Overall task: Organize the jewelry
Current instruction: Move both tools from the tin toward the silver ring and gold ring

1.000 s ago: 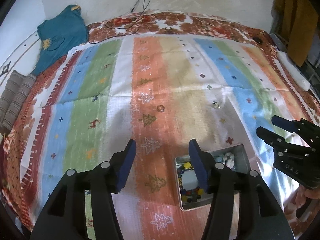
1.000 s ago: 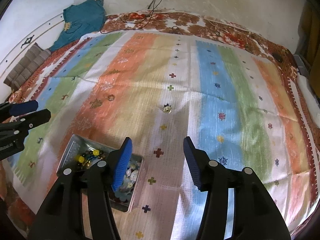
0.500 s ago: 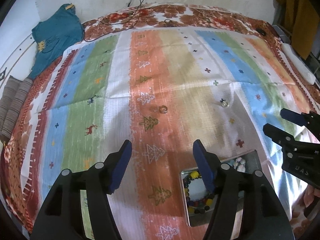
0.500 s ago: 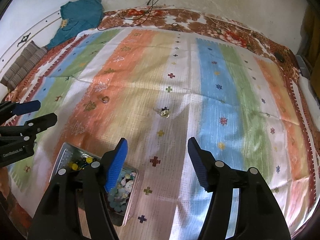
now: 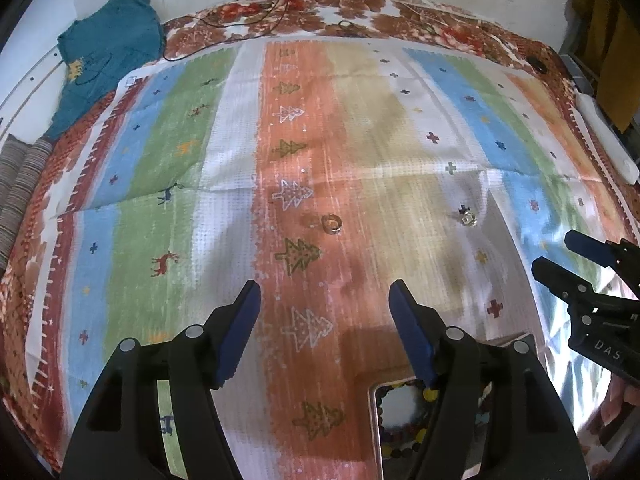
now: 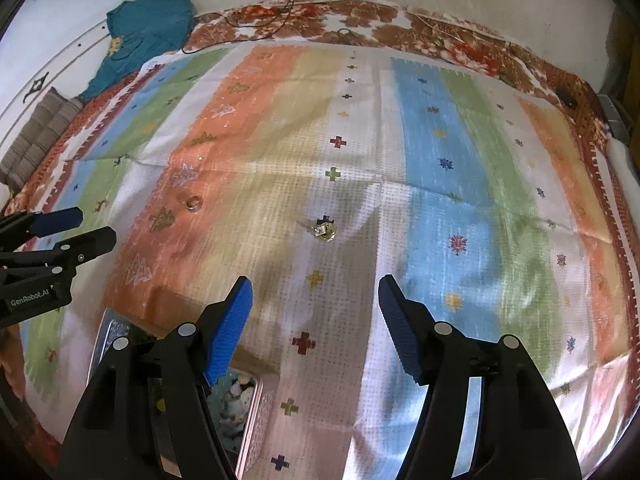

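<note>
Your left hand-held gripper (image 5: pixel 325 304) and right hand-held gripper (image 6: pixel 314 300) are both spread, empty; ring (image 5: pixel 331 224) and earring (image 6: pixel 325 231) lie apart on the bed (image 6: pixel 440 184).

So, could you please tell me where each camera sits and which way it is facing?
Left wrist: on the left gripper, looking forward and down over the striped cloth at the ring; own open fingers below, right gripper at the right edge.
Right wrist: on the right gripper, facing the earring; own open fingers below, left gripper at the left edge.
Shared: cloth, ring, earring, metal tin.
</note>
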`<action>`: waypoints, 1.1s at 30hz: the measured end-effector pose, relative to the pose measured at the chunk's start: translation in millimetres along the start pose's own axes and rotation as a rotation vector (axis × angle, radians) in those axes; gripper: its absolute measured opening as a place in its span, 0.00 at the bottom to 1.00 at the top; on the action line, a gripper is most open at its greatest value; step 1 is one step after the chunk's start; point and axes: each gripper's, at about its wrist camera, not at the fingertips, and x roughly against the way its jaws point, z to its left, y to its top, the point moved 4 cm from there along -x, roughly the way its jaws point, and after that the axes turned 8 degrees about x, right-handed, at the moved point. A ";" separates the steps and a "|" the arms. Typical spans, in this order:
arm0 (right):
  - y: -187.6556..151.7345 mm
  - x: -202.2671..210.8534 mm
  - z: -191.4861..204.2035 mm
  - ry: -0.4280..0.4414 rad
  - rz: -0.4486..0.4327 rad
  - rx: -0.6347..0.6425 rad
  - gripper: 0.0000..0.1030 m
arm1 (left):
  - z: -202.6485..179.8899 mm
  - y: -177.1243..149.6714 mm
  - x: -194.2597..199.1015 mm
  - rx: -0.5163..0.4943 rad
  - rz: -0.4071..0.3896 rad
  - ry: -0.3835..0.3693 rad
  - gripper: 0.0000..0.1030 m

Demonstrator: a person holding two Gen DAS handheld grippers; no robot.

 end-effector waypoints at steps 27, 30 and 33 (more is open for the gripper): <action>17.9 -58.4 -6.3 -0.012 0.069 -0.006 0.63 | 1.0 24.2 -57.8 0.005 0.059 0.019 0.65; 21.7 -59.8 -5.7 -0.021 0.056 -0.001 0.63 | 0.8 28.7 -61.6 0.008 0.059 0.011 0.65; 23.9 -66.2 -3.6 -0.032 0.071 0.027 0.63 | 0.8 32.2 -68.0 0.012 0.062 0.012 0.65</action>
